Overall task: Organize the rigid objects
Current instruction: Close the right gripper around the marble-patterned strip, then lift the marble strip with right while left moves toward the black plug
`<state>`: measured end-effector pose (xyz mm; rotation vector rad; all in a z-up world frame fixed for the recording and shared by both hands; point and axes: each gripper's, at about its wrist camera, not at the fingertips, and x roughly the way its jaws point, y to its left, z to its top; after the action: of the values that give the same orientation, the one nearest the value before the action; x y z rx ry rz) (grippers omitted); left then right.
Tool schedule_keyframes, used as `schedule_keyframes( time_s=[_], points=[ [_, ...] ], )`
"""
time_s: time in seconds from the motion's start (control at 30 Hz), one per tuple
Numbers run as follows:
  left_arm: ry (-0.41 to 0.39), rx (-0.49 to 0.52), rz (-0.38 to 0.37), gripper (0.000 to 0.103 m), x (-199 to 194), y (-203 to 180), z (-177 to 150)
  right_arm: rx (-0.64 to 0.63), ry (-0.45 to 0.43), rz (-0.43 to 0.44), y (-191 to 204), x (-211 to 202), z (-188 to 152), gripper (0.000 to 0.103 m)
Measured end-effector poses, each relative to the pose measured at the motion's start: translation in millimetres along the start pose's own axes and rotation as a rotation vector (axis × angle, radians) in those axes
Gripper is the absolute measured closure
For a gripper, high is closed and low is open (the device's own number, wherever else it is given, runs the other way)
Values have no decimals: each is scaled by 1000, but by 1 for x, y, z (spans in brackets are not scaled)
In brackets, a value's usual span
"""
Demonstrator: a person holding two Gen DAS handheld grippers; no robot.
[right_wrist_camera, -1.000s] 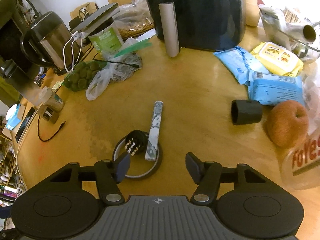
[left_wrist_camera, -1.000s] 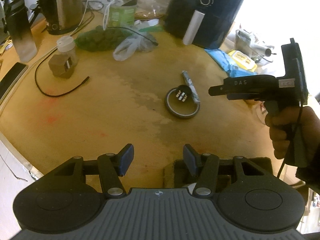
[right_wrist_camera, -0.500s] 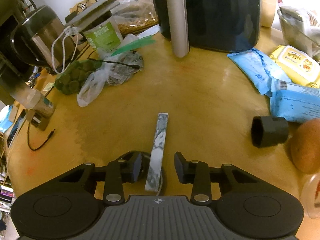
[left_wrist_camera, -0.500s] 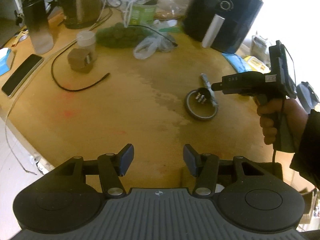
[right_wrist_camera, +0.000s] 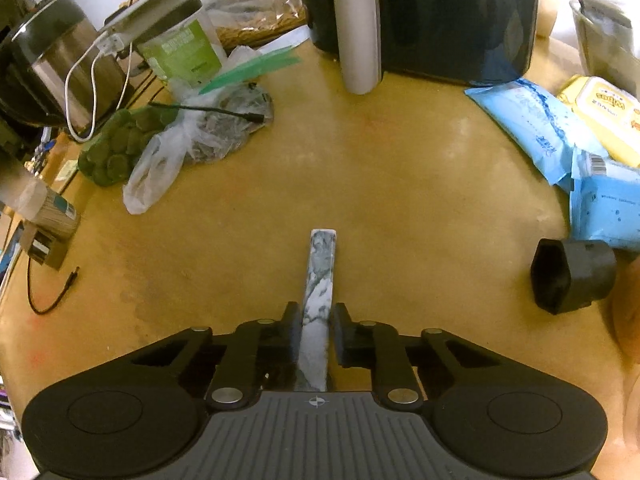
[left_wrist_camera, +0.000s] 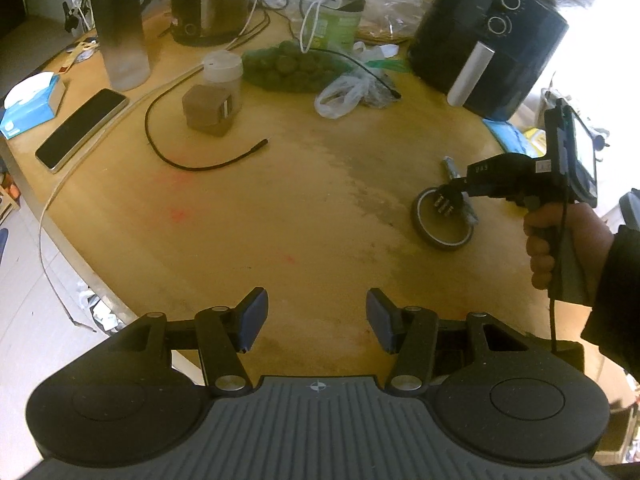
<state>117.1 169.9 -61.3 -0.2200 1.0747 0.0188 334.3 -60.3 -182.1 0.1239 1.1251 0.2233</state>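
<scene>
The marbled bar (right_wrist_camera: pixel 320 280) is clamped between the jaws of the right gripper (right_wrist_camera: pixel 316 330), near its rear half, with the front end projecting well ahead of the pads over the table (right_wrist_camera: pixel 400 184). In the left wrist view the same bar (left_wrist_camera: pixel 450 164) is seen only in part behind the right gripper (left_wrist_camera: pixel 452 190), lying across the tape ring (left_wrist_camera: pixel 442 220); whether it is lifted off the ring cannot be told. The left gripper (left_wrist_camera: pixel 316 316) is held apart near the table edge, its jaws spread wide and nothing between them.

Several risks are judged from this. The bar is gripped off-centre on smooth faces, so it may pivot or slide out if it is swung quickly. If the bar is drawn sideways while touching the ring, the ring and the small black part (left_wrist_camera: pixel 442 202) inside it may be dragged along. The black cap (right_wrist_camera: pixel 572 276) and the wipes packs (right_wrist_camera: pixel 536 132) lie to the right, and could be knocked by the projecting end.
</scene>
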Motion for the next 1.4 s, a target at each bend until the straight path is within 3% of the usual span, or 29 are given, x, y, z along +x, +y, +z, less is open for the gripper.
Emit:
schedule_keyframes(
  time_s=[0.7, 0.97, 1.4],
  points=[
    [-14, 82, -48, 49, 1, -24, 4, -24, -28, 8, -12, -59, -3, 86],
    [-18, 121, -65, 49, 1, -37, 5, -43, -34, 9, -18, -86, -18, 86],
    [-18, 174, -85, 49, 6, -57, 6, 35, -59, 36, -45, -130, -45, 86]
  ],
)
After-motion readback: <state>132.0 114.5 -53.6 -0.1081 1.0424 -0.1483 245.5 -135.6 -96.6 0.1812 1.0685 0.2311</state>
